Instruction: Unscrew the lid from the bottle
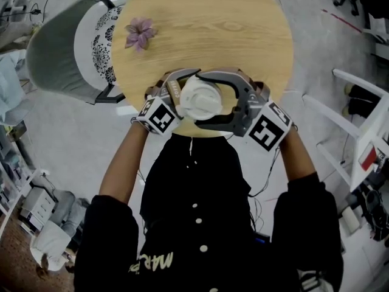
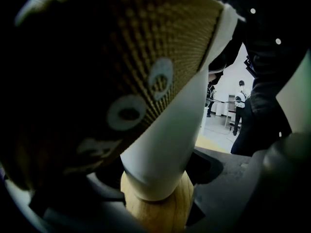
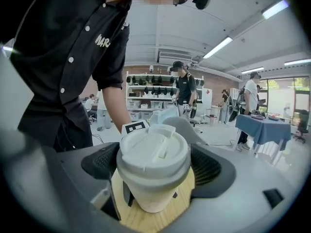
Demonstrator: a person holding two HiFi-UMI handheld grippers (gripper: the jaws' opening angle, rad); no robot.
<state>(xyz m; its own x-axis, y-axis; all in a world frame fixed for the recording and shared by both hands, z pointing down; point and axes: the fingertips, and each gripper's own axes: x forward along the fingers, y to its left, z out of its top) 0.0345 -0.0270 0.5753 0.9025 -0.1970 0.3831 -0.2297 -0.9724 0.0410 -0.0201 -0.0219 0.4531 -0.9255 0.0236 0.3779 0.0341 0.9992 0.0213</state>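
A white plastic bottle (image 3: 154, 195), shaped like a tapered cup, stands at the near edge of the round pale-wood tabletop (image 1: 231, 29), close in front of the person. A small purple artificial flower (image 1: 140, 33) lies well apart toward the far left edge. The bottle's white domed lid (image 1: 200, 99) is on, seated squarely on the rim with no gap showing. The left hand-held gripper (image 2: 155, 178) comes in from the left and has its 2 jaws closed on the lower, narrower part of the white body, bracing it just above the wood. The right hand-held gripper (image 3: 155, 164) comes in from the right, higher up, with its jaws set wide and its dark ribbed pads pressing the lid's rim on both sides. The step in hand looks like the start of the unscrewing: body held, lid gripped, nothing loosened as far as can be seen. The next move calls for rolling the right wrist about the bottle's upright axis while the left holds firm. The pinch must be light enough not to crush the lid, and the bottle must stay on the tabletop's edge.
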